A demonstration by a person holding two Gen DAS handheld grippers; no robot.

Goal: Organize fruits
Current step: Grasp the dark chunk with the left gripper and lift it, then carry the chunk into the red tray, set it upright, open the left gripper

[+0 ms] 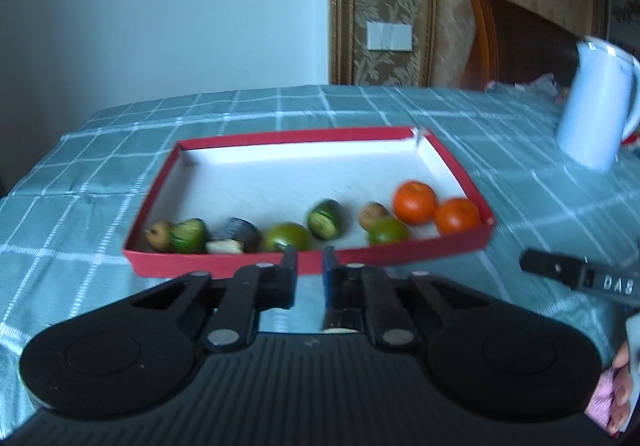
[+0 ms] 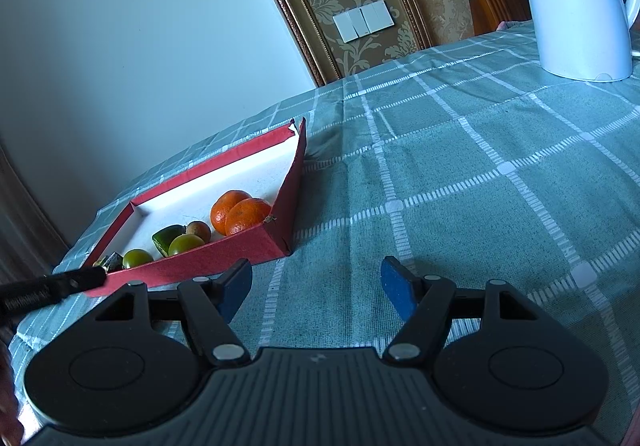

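The left tongs (image 1: 309,266) are seen drawn narrow just short of the red tray (image 1: 400,252), with nothing visibly gripped. The right tongs (image 2: 316,288) are held wide and empty over the tabletop (image 2: 460,205). The fruits are lined along the tray's near wall, the oranges (image 1: 415,202) at its right end. If the near wall is nudged, the fruits could be scattered; the white kettle (image 1: 592,105) could be clipped.

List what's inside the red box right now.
Inside the red box: two oranges, green fruits, small brown ones along the near wall. That wall hides their undersides.
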